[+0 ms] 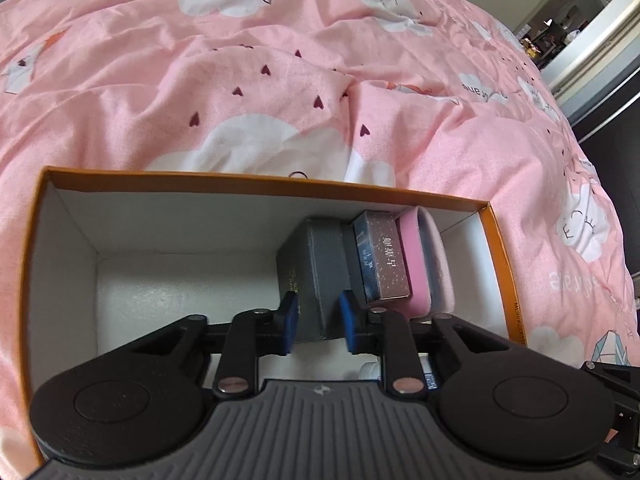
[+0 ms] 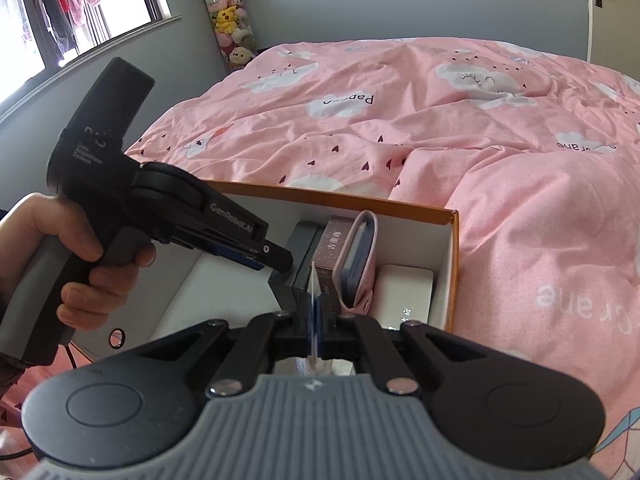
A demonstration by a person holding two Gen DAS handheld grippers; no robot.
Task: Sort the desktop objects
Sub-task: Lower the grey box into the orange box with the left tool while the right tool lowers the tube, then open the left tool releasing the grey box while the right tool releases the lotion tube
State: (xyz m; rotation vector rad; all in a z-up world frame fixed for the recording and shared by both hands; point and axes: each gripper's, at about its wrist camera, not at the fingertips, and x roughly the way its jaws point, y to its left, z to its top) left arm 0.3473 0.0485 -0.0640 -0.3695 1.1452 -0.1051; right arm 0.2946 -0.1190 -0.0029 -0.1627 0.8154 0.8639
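Note:
An open storage box with an orange rim (image 1: 280, 179) (image 2: 455, 240) lies on the bed. A grey box (image 1: 320, 264) (image 2: 302, 236) stands upright inside it, and the blue pads of my left gripper (image 1: 320, 320) press on both of its sides. Right of it stand a brown speckled box (image 1: 390, 258) (image 2: 336, 240) and a pink pouch (image 1: 414, 256) (image 2: 360, 264). A white flat box (image 2: 404, 292) lies on the floor of the storage box. My right gripper (image 2: 316, 320) is shut on a thin blue and white card (image 2: 314, 296), held edge-on just above the near part of the storage box.
A pink quilt (image 2: 500, 168) with white clouds surrounds the storage box. A hand (image 2: 60, 256) holds the left gripper (image 2: 280, 266) at the left of the right wrist view. The left half of the box floor (image 1: 168, 288) is bare. A window and a tube of plush toys (image 2: 230, 16) stand behind.

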